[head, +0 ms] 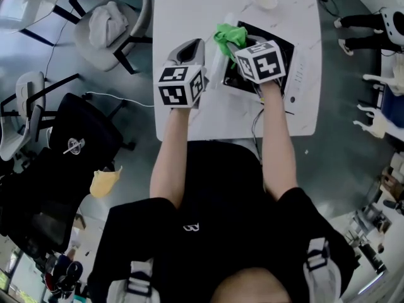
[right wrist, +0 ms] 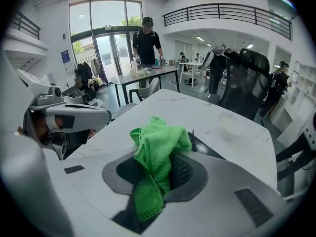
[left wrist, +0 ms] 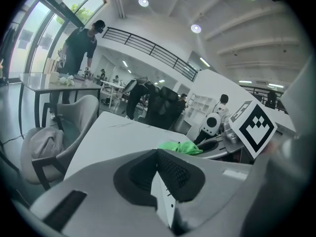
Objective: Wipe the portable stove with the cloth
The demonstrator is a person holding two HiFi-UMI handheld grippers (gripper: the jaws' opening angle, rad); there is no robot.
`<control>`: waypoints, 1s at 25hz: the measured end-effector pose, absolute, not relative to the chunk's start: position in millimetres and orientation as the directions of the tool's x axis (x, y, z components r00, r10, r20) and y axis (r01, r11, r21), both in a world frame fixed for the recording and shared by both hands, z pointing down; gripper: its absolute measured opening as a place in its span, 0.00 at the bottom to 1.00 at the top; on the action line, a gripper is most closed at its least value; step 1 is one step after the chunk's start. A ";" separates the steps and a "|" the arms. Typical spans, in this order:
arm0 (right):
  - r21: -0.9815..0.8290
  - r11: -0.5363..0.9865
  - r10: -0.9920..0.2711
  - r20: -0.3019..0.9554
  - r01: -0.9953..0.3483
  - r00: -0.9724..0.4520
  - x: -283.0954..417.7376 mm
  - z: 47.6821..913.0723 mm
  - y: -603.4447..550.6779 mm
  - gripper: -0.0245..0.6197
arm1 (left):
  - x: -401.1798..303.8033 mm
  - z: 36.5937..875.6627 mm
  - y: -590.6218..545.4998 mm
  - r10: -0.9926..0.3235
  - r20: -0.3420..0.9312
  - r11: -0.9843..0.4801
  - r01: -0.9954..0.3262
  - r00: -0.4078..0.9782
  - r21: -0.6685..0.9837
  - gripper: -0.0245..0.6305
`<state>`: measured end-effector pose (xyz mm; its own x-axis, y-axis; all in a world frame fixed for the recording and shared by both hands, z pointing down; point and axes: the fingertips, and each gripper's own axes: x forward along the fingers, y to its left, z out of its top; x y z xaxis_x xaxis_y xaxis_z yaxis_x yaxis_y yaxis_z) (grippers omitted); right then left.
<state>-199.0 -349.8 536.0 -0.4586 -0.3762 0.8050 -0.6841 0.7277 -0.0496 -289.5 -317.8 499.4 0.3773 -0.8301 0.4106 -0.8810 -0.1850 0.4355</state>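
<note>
Right tongs (right wrist: 160, 174) are clamped on the green cloth (head: 230, 35), which is bunched up, with a tail hanging down between the pads. Left tongs (left wrist: 158, 157) are closed and I see nothing held in them. They sit over bare surface (head: 177, 17), just beside the stove's left edge.

The portable stove (head: 285, 43) is on the surface in front of the person, black top up and mostly under the right gripper's marker cube.

Key relation: in the head view the cloth sits at the stove's far-left corner, so the rest of the top lies to the right of it and back toward the person. The right hand is the nearer 1 and already has the cloth. I can't tell whether the cloth touches the top or hangs just above it. The stove looks roughly square from above, so I can't call a long axis.

My read is that wiping is at or near its start. The next stroke likely needs the tips tilted down to press the cloth flat, then a sweep right and back. The loose tail could snag on the stove edge.
</note>
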 end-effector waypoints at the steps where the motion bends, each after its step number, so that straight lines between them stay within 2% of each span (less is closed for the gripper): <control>1: -0.037 0.727 -0.387 0.804 -0.686 -0.453 -199.4 533.6 -354.0 0.19 | -288.6 498.8 -320.5 -0.832 0.405 -0.190 -0.880 0.379 0.435 0.03; 8: -0.018 0.703 -0.415 0.801 -0.711 -0.431 -195.5 542.5 -370.9 0.19 | -276.1 503.4 -322.8 -0.820 0.406 -0.211 -0.872 0.404 0.441 0.03; 14: 0.046 0.667 -0.554 0.699 -0.744 -0.453 -198.8 517.4 -404.3 0.19 | -276.2 506.0 -330.9 -0.817 0.402 -0.216 -0.866 0.413 0.452 0.03; 19: 0.052 0.591 -0.649 0.624 -0.805 -0.435 -175.1 494.6 -421.9 0.19 | -273.2 507.0 -333.1 -0.814 0.405 -0.213 -0.863 0.416 0.459 0.03; 22: 0.053 0.534 -0.671 0.634 -0.844 -0.385 -144.3 492.4 -426.4 0.19 | -264.0 504.9 -333.9 -0.808 0.408 -0.217 -0.858 0.426 0.466 0.03; 25: 0.062 0.544 -0.638 0.678 -0.837 -0.365 -132.0 504.7 -423.8 0.19 | -258.8 503.1 -335.4 -0.803 0.407 -0.229 -0.856 0.435 0.464 0.03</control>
